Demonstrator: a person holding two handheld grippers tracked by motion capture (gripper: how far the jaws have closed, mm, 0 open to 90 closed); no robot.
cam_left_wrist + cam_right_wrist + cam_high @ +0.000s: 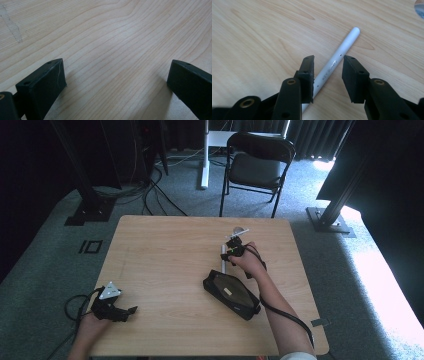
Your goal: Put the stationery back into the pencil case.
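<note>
the white pen is seen lying flat on the wooden surface, between the parted jaws of the right claw, unclamped; the left claw is held wide apart over bare wood

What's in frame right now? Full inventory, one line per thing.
pen: 1, white with small printed text, lying on the table between the right gripper's jaws, pads apart from it
pouch: 1, black, flat on the table near the right forearm
round object: 1, greyish, small, on the table beyond the pen; too small to identify
table: 1, light wood, centre
folding chair: 1, black, on the floor behind the table
floor cables: several, black, far left behind the table
left gripper: 1, black, near left table corner, jaws wide over bare wood
right gripper: 1, black, jaws open either side of the pen
</note>
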